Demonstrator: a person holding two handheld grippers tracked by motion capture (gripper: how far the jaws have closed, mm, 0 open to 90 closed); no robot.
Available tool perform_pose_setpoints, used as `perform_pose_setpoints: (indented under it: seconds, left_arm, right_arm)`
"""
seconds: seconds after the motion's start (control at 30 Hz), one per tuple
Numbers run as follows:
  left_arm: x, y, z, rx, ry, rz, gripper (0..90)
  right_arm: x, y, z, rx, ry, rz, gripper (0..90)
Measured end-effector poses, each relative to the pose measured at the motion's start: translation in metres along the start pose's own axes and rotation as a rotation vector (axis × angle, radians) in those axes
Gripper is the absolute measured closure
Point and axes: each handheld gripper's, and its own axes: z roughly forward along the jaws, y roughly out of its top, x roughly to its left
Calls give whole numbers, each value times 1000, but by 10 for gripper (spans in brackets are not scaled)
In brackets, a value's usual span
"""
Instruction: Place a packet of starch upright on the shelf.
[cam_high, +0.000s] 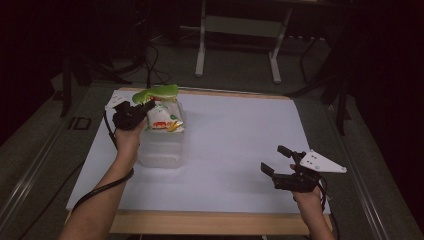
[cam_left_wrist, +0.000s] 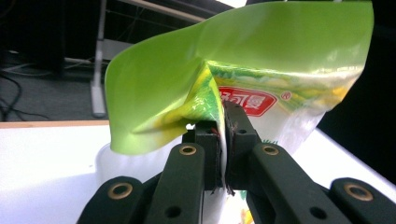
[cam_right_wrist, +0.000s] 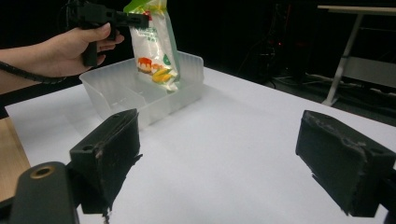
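A: What's the left gripper doing?
B: Clenched on the green top of the bag, which hangs upright with its lower end inside the clear bin

A: Where's the bin?
B: On the white table, far-left part

A: The right gripper?
B: Released, jaws wide, low over the table's near right, well apart from the bin

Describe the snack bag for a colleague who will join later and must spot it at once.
On the white table, find the clear plastic bin at its left. Hanging over it, pinched by the left gripper, is the snack bag: green top, white body, red logo.
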Motion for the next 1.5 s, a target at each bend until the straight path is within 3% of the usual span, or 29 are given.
perform_pose_setpoints:
  seconds: [0.13,0.2,0.27,0.4,0.53,0.67,0.8,0.97,1.03,1.13,1.2,1.23,1.27,1.33,1.37,1.4,1.47,1.5]
  left_arm:
    - [2,-2,1,35,10,6,863]
    - [-2,0,5,73,10,64,862]
    - [-5,0,9,115,7,93,862]
    - [-10,3,19,245,5,152,860]
    - [-10,3,21,253,19,141,860]
    - [-10,3,22,285,71,128,860]
    - [-7,3,22,310,82,122,860]
    - [-3,3,21,318,60,117,838]
    - [-1,-1,20,327,49,141,632]
    - [0,1,16,287,53,122,492]
    - [0,4,13,258,53,80,425]
    - [0,4,13,258,53,80,373]
    - [1,5,10,257,24,37,325]
    - [-1,5,9,257,29,52,210]
    - [-4,7,7,266,33,94,173]
    - [-4,7,7,266,33,94,136]
    - [-10,7,4,288,52,166,28]
    - [-13,7,2,274,66,187,0]
  right_arm:
    - [1,-1,2,3,13,0,136]
    - [2,-2,4,10,19,1,136]
    - [2,-2,5,12,22,-1,136]
    - [2,-3,6,16,28,1,136]
    - [2,-3,5,14,32,9,136]
    - [0,-4,4,10,33,20,137]
    - [-1,-4,4,8,31,22,137]
    - [-1,-4,3,5,33,28,137]
    - [-1,-3,4,3,35,29,137]
    - [-2,-2,4,1,35,29,137]
    - [-2,-2,4,2,33,31,137]
    - [-2,-3,4,4,32,31,137]
    - [-2,-3,4,5,32,31,137]
    - [-2,-3,4,8,31,32,137]
    - [-2,-4,4,7,32,33,137]
    - [-3,-4,4,9,32,32,137]
    - [-3,-4,4,9,31,34,137]
    - [-3,-4,4,8,30,35,137]
